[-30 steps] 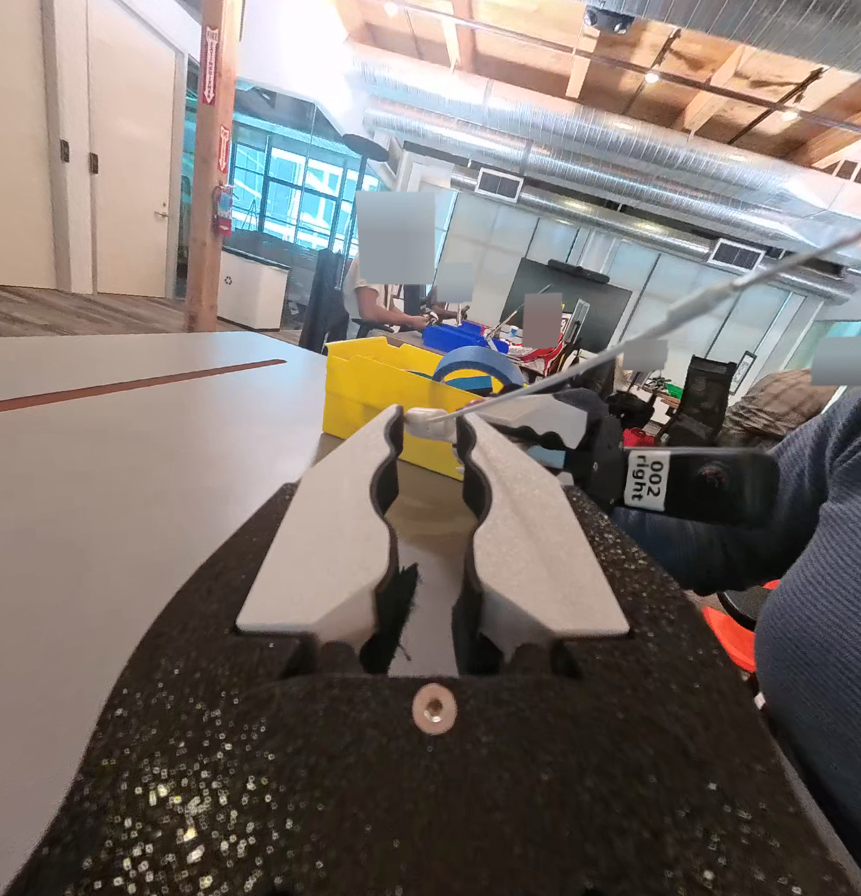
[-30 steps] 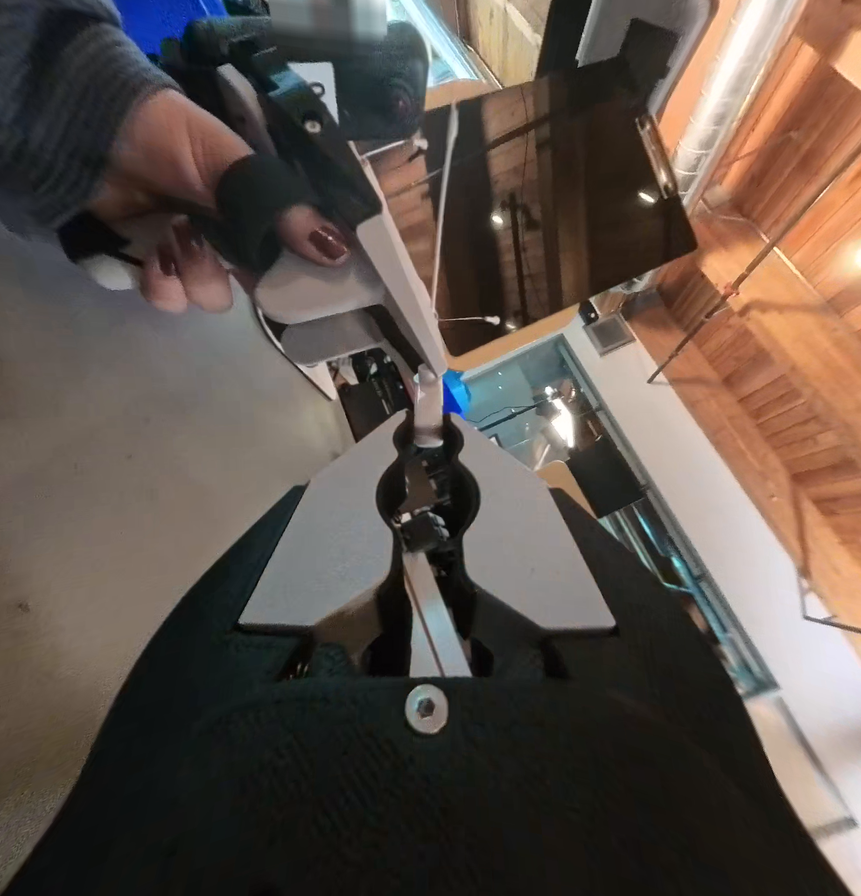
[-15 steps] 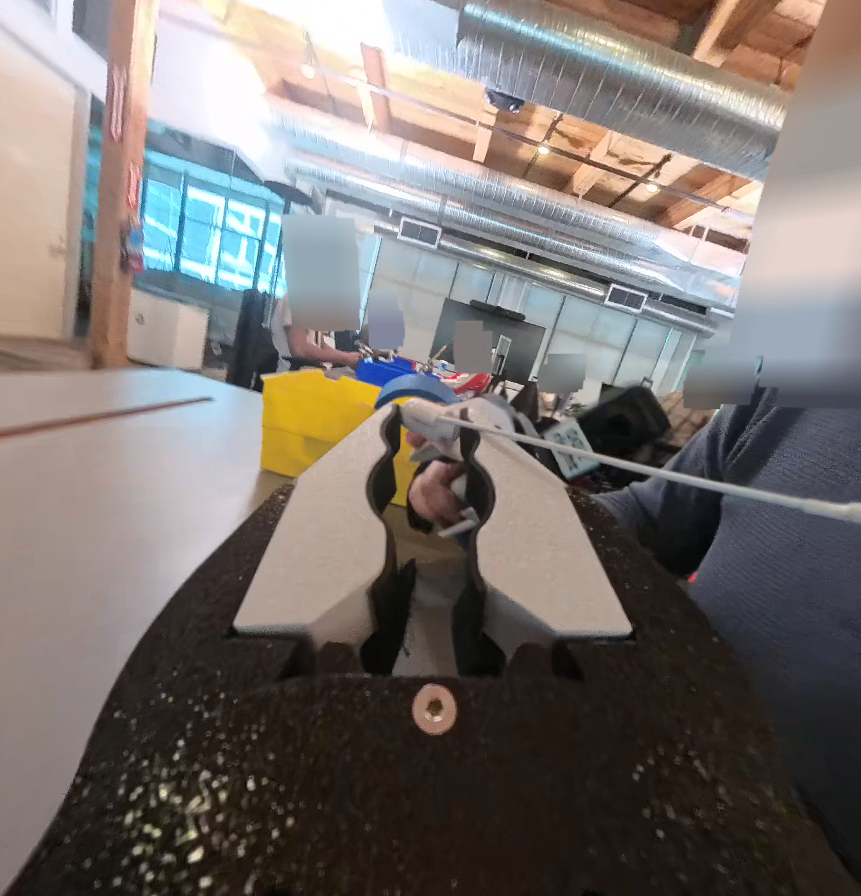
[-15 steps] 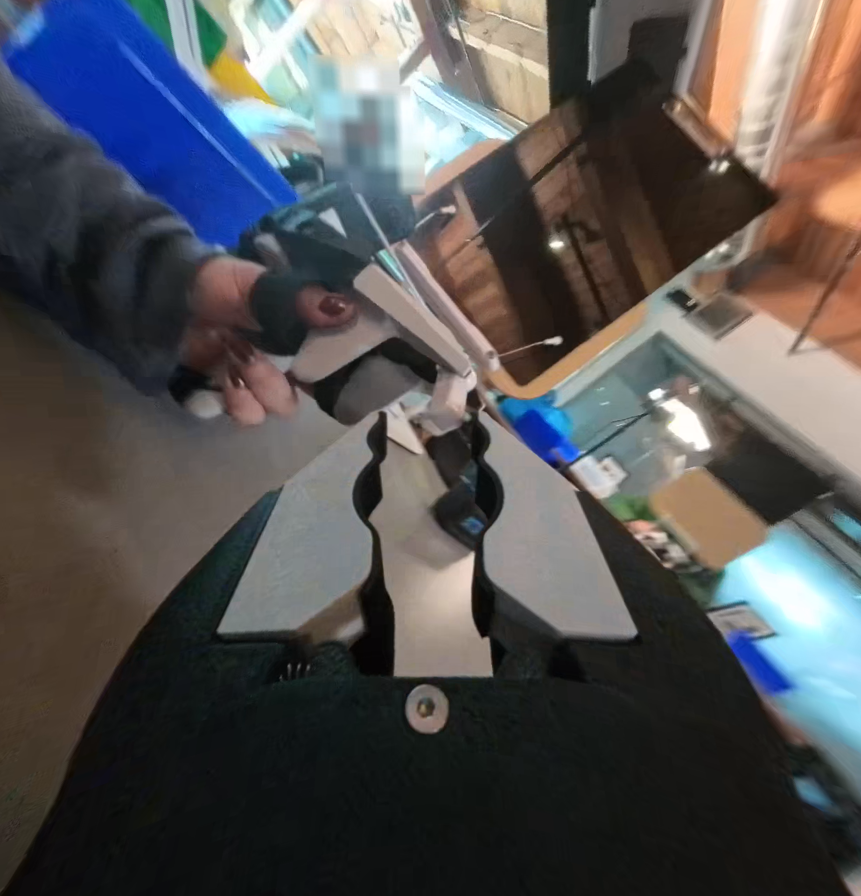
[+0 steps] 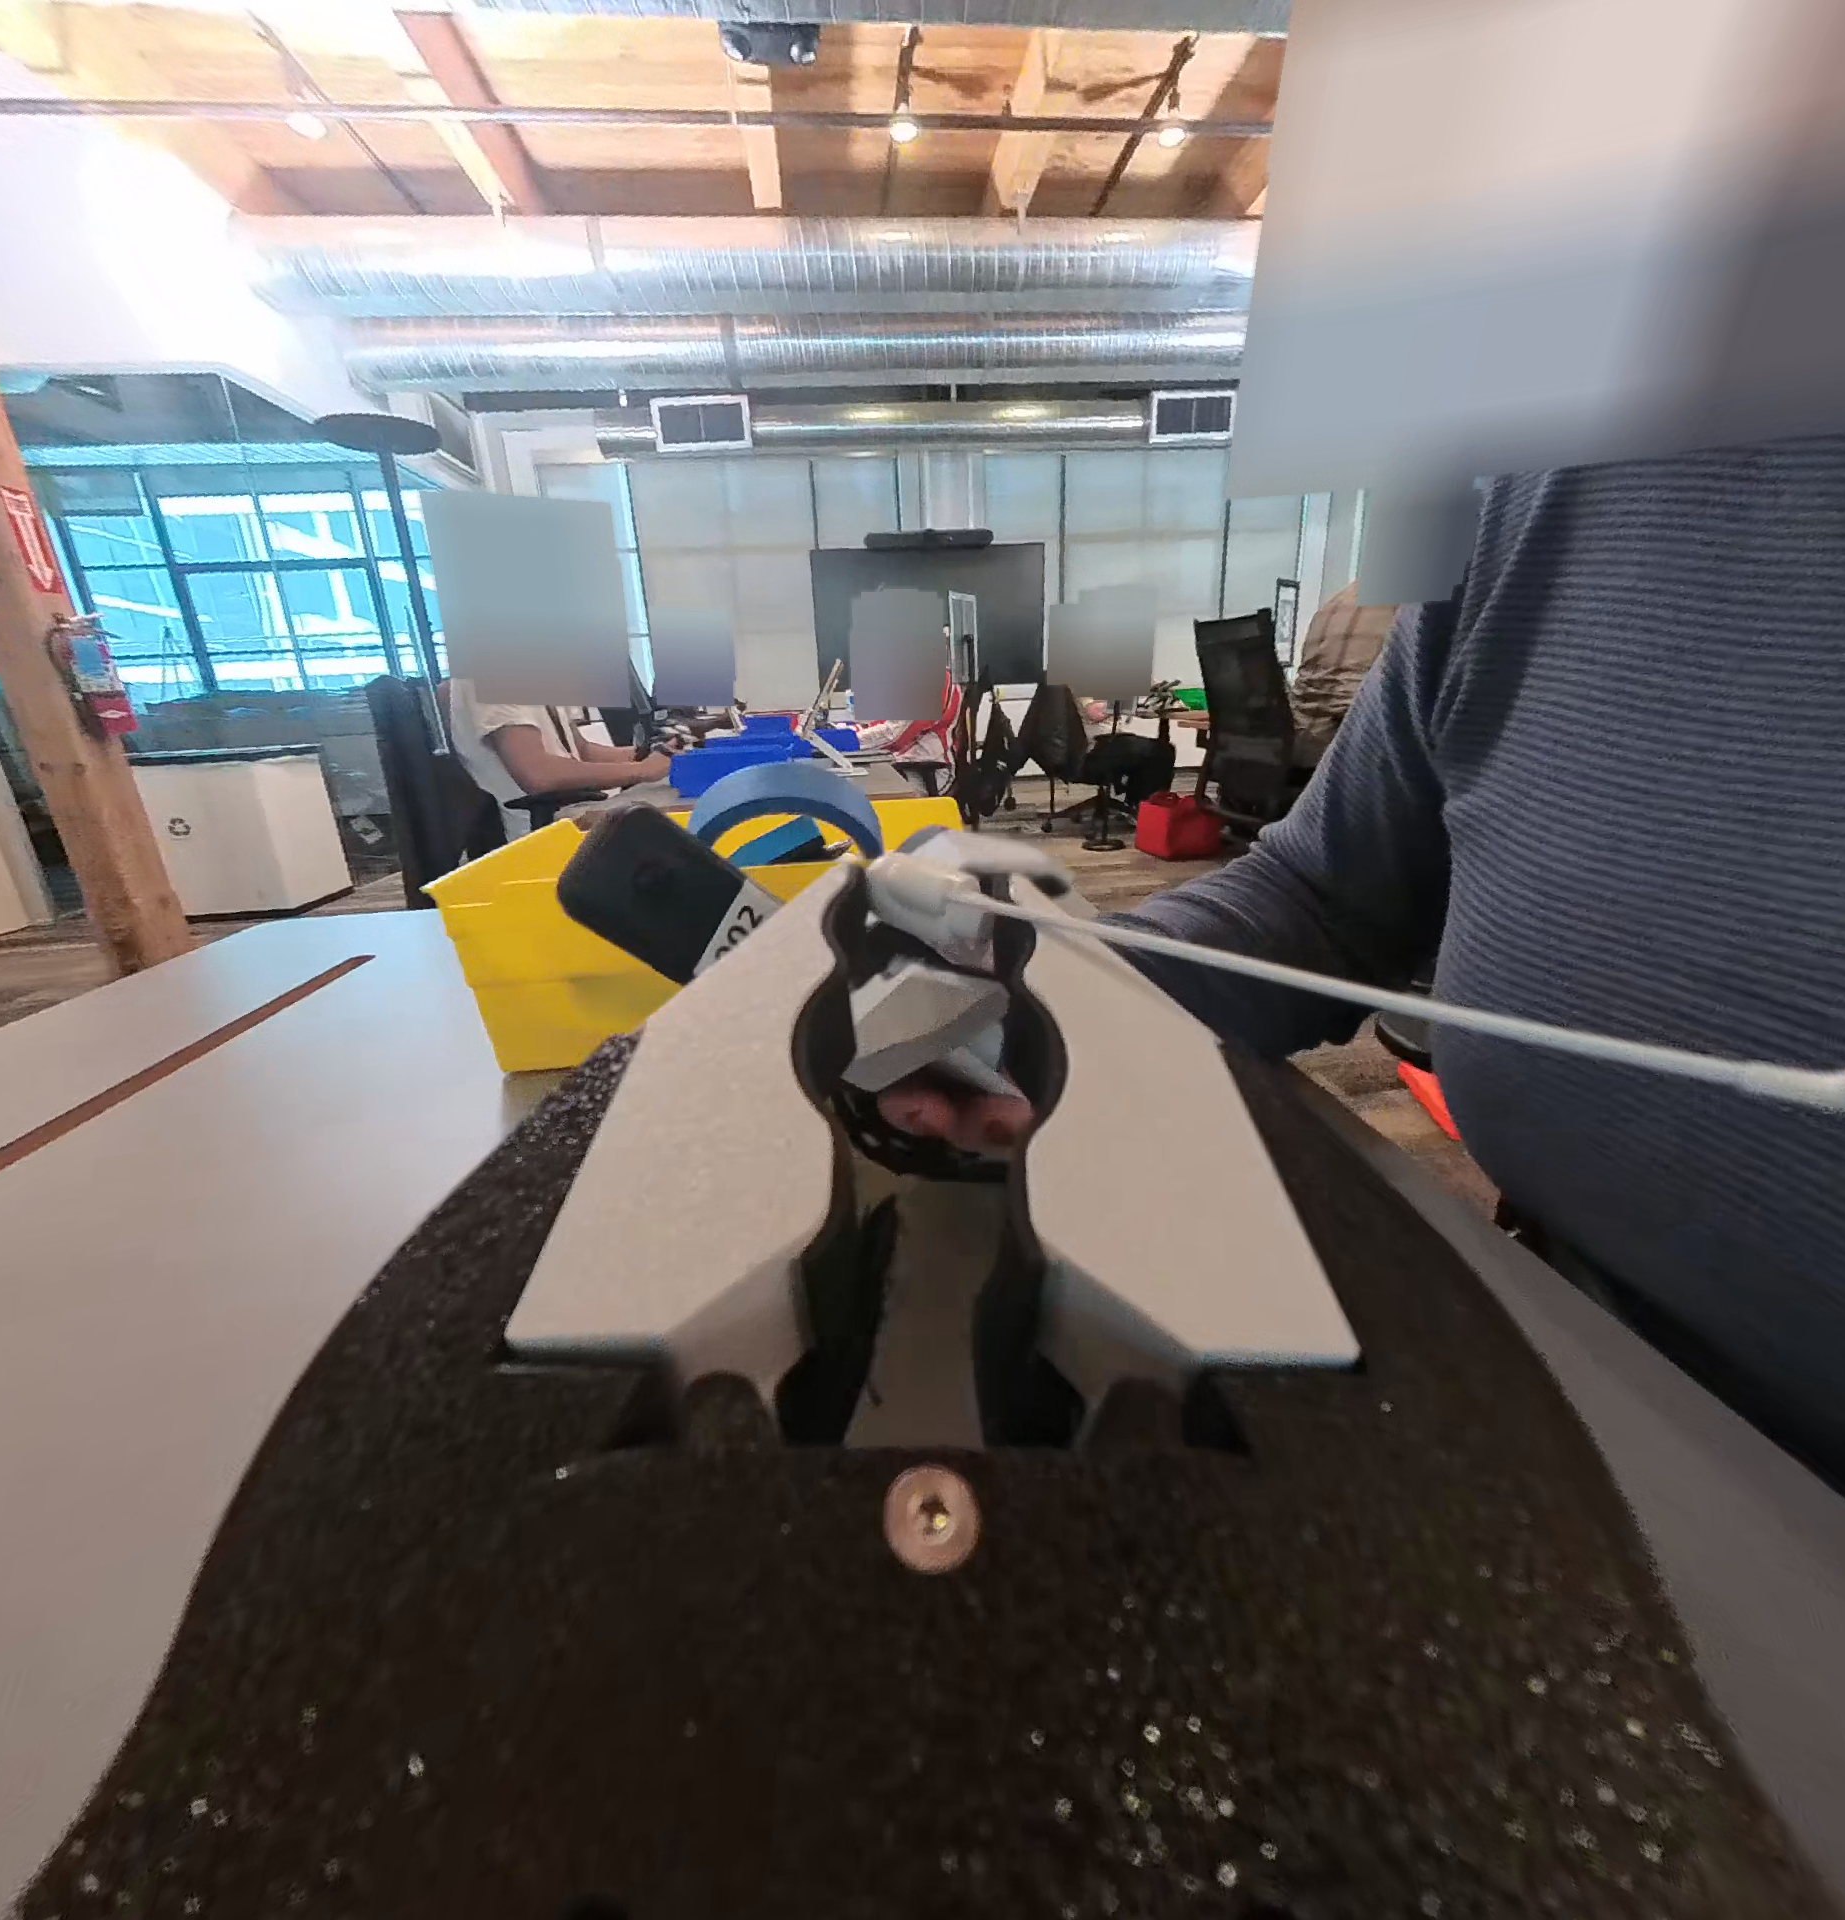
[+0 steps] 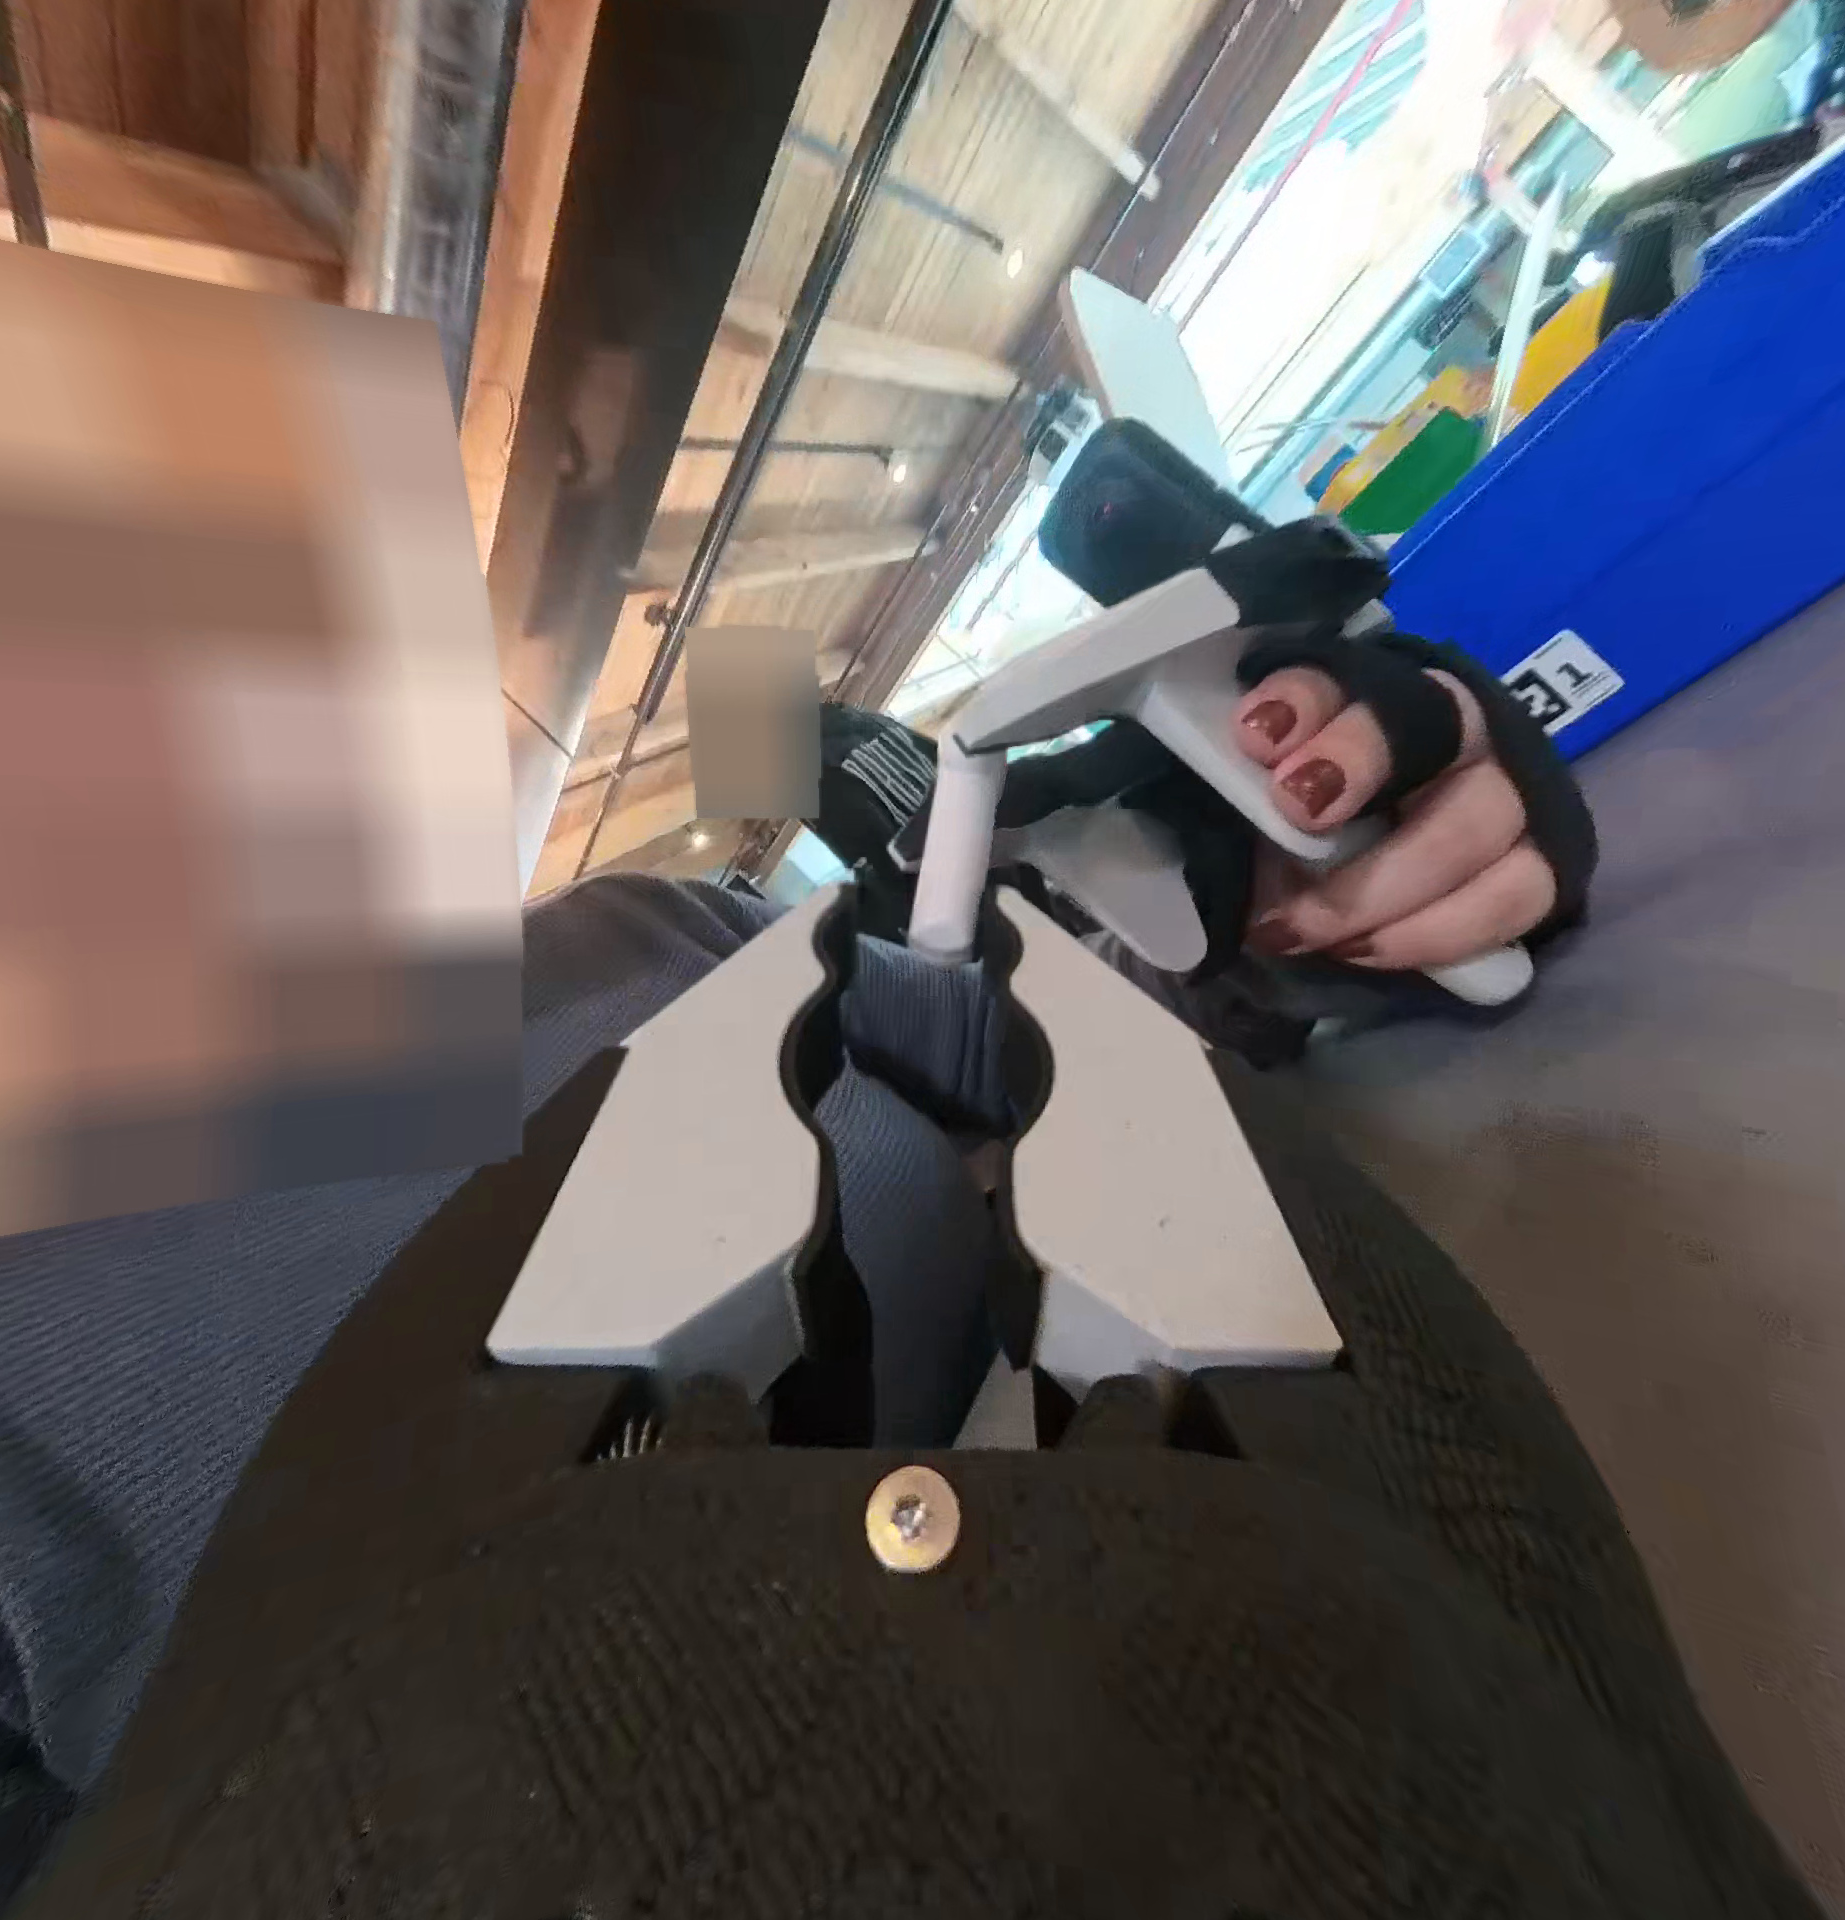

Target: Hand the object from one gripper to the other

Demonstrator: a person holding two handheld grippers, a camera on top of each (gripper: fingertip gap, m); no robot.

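The white cable (image 5: 1313, 992) has its plug end pinched at the tips of the left gripper (image 5: 933, 894), centre of the left wrist frame, and runs off to the right edge. In the right wrist frame the plug (image 6: 954, 862) hangs from the far left gripper (image 6: 975, 748) at centre, its lower end between the tips of the right gripper (image 6: 923, 920), whose jaws stand apart, released. A yellow bin (image 5: 528, 940) sits behind on the table (image 5: 170, 1195).
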